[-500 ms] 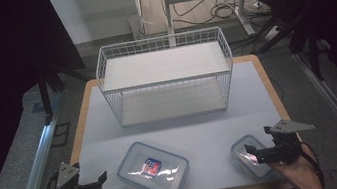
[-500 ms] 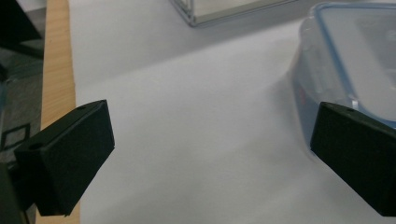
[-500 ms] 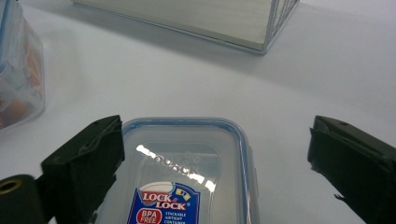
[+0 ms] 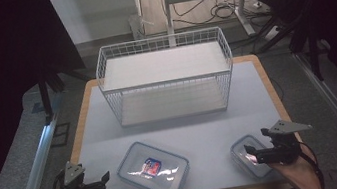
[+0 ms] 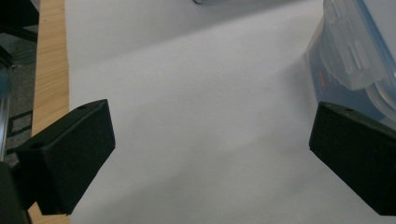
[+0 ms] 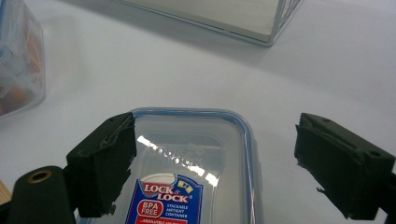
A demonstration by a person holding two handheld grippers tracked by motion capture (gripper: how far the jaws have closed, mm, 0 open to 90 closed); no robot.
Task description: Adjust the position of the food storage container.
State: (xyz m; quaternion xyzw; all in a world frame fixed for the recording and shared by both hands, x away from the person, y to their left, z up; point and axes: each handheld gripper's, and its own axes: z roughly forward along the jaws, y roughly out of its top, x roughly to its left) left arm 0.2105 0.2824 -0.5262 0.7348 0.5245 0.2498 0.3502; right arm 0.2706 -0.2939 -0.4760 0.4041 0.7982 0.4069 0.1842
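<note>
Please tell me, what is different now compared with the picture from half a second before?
Almost nothing has visibly changed. The right claw hovers open over the small container, without gripping it, as before. The left claw stays open above the bare mat, beside the large container. Both containers and the wire basket lie where they were.

Counted against the 1 white wire basket [image 4: 166, 77] at the far side of the counter [image 4: 252, 92], there are 2 clear lidded containers nearer the person, 1 large [image 4: 153, 170] and 1 small [image 4: 248, 156], plus 2 hand-held grippers, left [image 4: 99, 181] and right [image 4: 252, 156].
</note>
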